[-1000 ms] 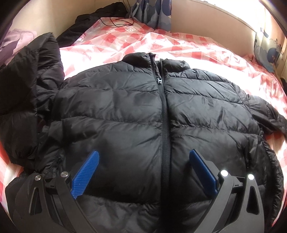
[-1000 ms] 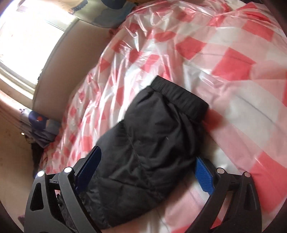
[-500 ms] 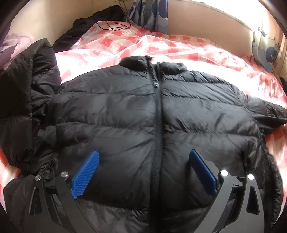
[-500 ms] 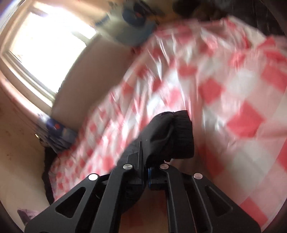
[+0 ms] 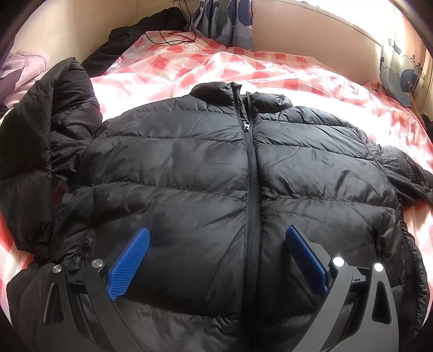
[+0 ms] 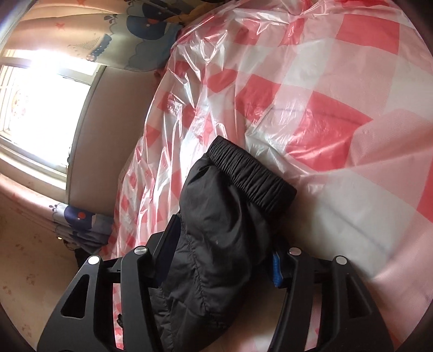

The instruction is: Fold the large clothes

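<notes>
A black quilted puffer jacket [image 5: 189,168] lies front up, zipped, on a red-and-white checked bed cover [image 5: 270,67]. My left gripper [image 5: 216,257] is open and empty, hovering over the jacket's lower front beside the zip. In the right wrist view, the jacket's sleeve [image 6: 224,232] with its elastic cuff [image 6: 251,178] runs between the fingers of my right gripper [image 6: 222,260]. The jaws stand partly closed against the sleeve's two sides. The sleeve is lifted off the checked cover [image 6: 324,81].
The jacket's other sleeve [image 5: 32,151] is bunched up at the left. Dark clothes and a cable [image 5: 162,38] lie at the bed's far end. A patterned curtain [image 5: 224,21] hangs behind, and a window [image 6: 35,108] and wall flank the bed.
My right gripper closed on the sleeve, then its jaws spread somewhat while still holding it, and it lifted the sleeve. The left gripper shifted slightly over the jacket and stayed open.
</notes>
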